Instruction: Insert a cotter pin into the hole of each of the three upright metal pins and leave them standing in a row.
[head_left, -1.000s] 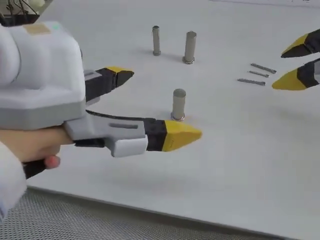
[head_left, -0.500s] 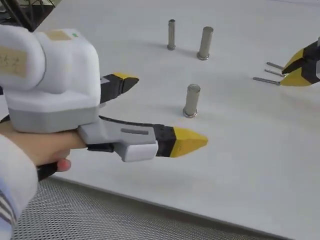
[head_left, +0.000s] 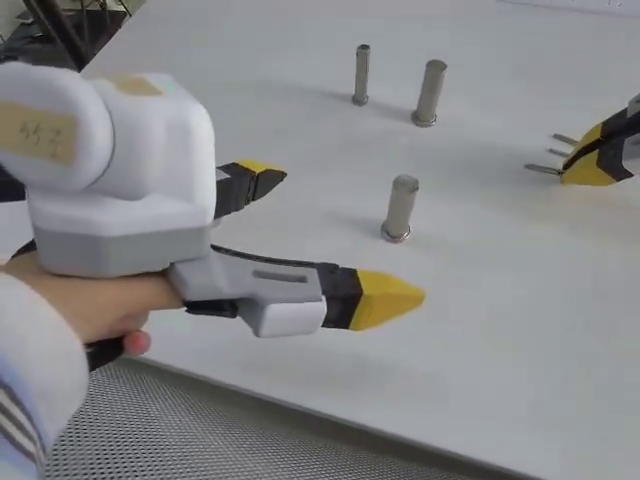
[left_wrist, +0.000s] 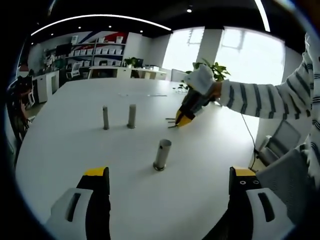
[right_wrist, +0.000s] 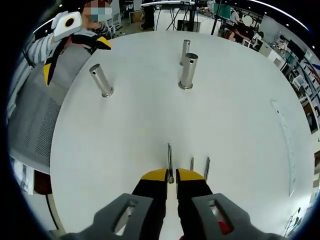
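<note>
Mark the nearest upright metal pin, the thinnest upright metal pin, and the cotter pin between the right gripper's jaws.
Nearest grey upright metal pin (head_left: 400, 208): head view, mid-shaft.
Thinnest grey upright metal pin (head_left: 361, 72): head view, mid-shaft.
Thin grey cotter pin (right_wrist: 169, 157): right gripper view, shaft beyond jaws.

Open white worktop (head_left: 500, 330) rings the near grey metal pin (head_left: 400, 208); thin far pin (head_left: 361, 74) and thick far pin (head_left: 430, 92) block beyond.

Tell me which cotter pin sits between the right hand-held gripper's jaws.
The leftmost cotter pin in the right gripper view; the other two lie outside the jaws.
</note>
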